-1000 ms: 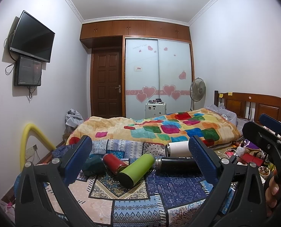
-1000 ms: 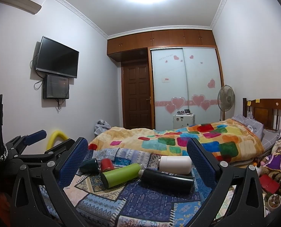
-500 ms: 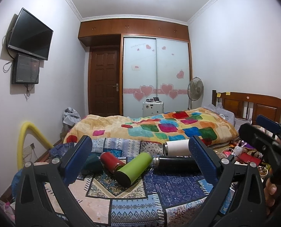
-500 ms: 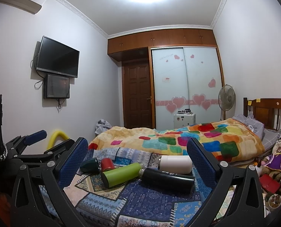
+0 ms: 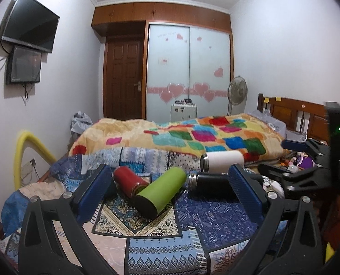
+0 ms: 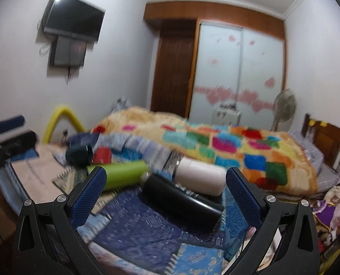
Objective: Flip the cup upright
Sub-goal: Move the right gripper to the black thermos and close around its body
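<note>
Cups lie on their sides on the bed's patchwork cover (image 6: 147, 240), ahead of both pairs of fingers — none yet upright. Black cup (image 6: 183, 199) sits between the spread, empty fingers of the right gripper (image 6: 165, 192), its long axis running slantwise across the gap; the white cup (image 6: 199, 176) lies just beyond, touching it. Green cup (image 5: 162, 191) and red cup (image 5: 130, 181) lie between the left gripper's (image 5: 170, 190) released fingers, farther ahead. Judged nearest: right gripper to black cup, whose slanted axis calls for realignment before closing.
</note>
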Demonstrator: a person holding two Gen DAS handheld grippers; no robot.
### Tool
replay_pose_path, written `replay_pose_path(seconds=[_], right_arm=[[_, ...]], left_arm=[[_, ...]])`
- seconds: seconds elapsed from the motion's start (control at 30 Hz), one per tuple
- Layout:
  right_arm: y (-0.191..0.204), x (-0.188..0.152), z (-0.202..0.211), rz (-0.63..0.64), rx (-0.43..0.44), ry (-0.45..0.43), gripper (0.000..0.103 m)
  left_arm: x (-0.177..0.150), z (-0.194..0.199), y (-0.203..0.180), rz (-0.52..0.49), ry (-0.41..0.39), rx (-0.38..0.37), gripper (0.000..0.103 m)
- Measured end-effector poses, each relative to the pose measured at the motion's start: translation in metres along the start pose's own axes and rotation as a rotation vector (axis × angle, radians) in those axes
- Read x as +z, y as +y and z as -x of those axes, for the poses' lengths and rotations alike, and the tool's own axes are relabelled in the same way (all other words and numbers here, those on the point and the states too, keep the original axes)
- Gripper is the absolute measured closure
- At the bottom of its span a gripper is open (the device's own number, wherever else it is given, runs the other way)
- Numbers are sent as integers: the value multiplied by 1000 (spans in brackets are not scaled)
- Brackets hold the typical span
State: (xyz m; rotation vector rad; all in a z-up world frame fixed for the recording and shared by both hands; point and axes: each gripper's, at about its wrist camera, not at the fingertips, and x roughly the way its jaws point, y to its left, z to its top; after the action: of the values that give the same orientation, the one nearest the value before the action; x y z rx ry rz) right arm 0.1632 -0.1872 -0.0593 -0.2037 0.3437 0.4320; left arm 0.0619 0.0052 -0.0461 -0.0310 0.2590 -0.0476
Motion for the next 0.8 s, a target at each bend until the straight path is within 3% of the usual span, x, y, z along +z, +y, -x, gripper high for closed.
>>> replay_pose_path(seconds=[0.3, 0.47, 0.67, 0.8], right_arm=[[-44, -20, -102, 32, 96, 335, 0], [-61, -28, -134, 49, 172, 476, 2], [-55, -34, -150, 134, 237, 564, 13], [-47, -35, -155, 205, 253, 600, 14]], left_arm=[[-18, -40, 0, -22, 68, -15, 0], [-26, -61, -5, -26, 101, -36, 0], [-33, -81, -10, -21, 134, -58, 0], [-37, -91, -12, -16, 155, -69, 0]])
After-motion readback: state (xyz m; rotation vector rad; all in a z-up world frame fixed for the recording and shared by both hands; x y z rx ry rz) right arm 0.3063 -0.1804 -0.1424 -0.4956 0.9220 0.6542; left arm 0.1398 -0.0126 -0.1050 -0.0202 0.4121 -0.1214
